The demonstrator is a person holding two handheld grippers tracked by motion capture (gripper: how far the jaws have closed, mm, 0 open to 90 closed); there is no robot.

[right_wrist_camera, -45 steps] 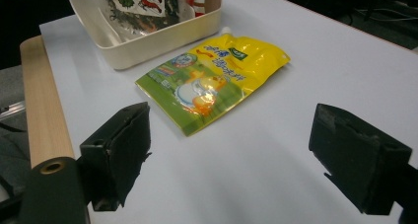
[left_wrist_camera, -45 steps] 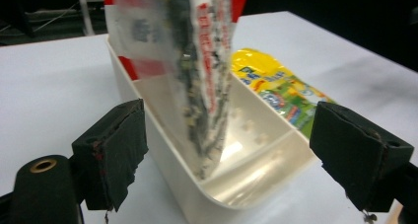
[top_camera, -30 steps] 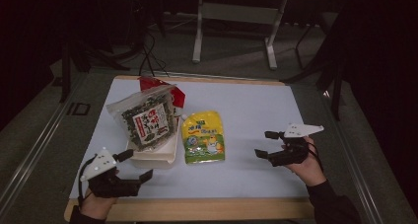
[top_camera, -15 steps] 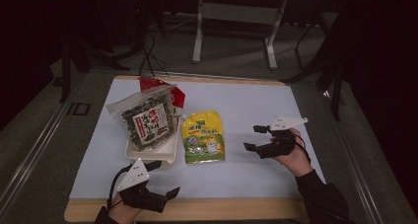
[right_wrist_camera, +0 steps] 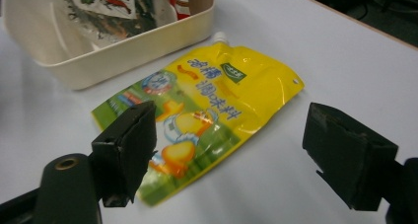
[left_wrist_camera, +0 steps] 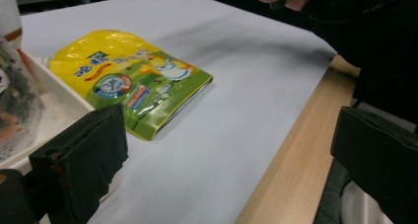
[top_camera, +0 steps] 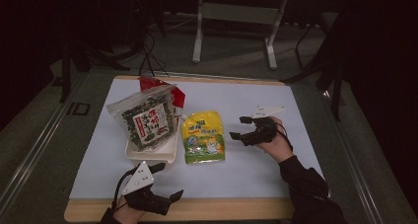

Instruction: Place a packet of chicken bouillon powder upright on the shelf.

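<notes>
While both grippers gape empty, right gripper view shows yellow pouch spout, high view left gripper.

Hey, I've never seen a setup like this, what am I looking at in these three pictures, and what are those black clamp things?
A person sits at a table covered with a pale sheet and holds a hand-operated clamp, called a gripper, in each hand. No robot arm is involved. The wide picture comes from a camera above the table: the left gripper is near the table's front edge, the right gripper beside a yellow pouch. The other two pictures come from small cameras riding on each gripper, looking out between its two black jaws. Both grippers are open and hold nothing. The yellow pouch, printed with a cartoon and fitted with a spout, lies flat. Next to it stands a shallow white tray with a clear packet of dark dried food leaning in it and a red packet behind. The right gripper looks aimed at the pouch.
</notes>
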